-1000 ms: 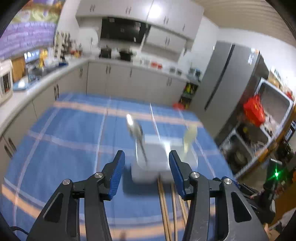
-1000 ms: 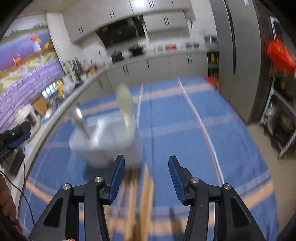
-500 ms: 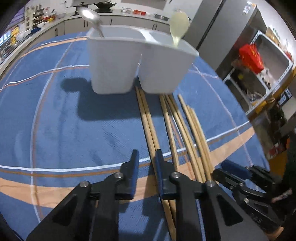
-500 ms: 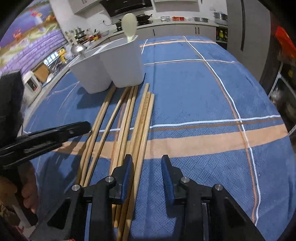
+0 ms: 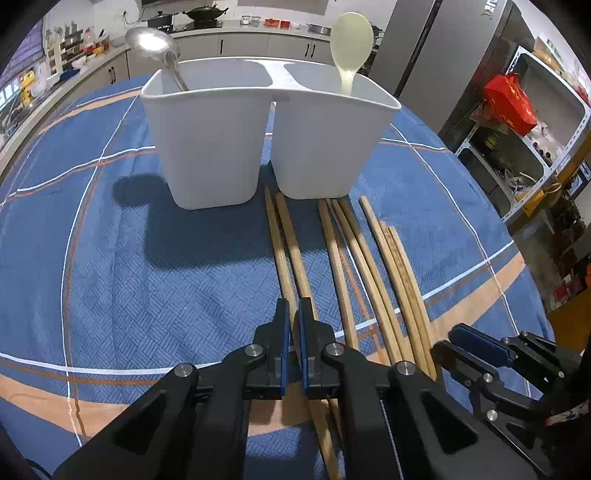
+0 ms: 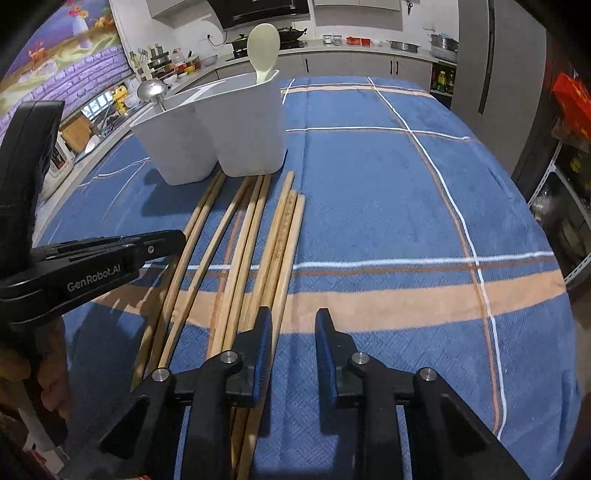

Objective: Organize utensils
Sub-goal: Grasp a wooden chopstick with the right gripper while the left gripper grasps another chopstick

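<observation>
Jaws of the left gripper (image 5: 291, 325) just closed, pinching one long wooden chopstick (image 5: 295, 254) on the blue plaid cloth (image 5: 110, 258). Right gripper (image 6: 293, 339) jaws, closing, are still apart; the nearest chopstick sits outside its left finger.

1. Holder (image 5: 207, 147): white, two compartments side by side, upright on the blue checked cloth.
2. Metal ladle (image 5: 151, 40): stands in the left compartment, bowl up, leaning left.
3. Pale spoon (image 5: 351, 35): stands in the right compartment, bowl up.
4. Chopsticks (image 5: 343, 258): wooden, lying flat and roughly parallel just before the holder, far tips nearly touching its base.
</observation>
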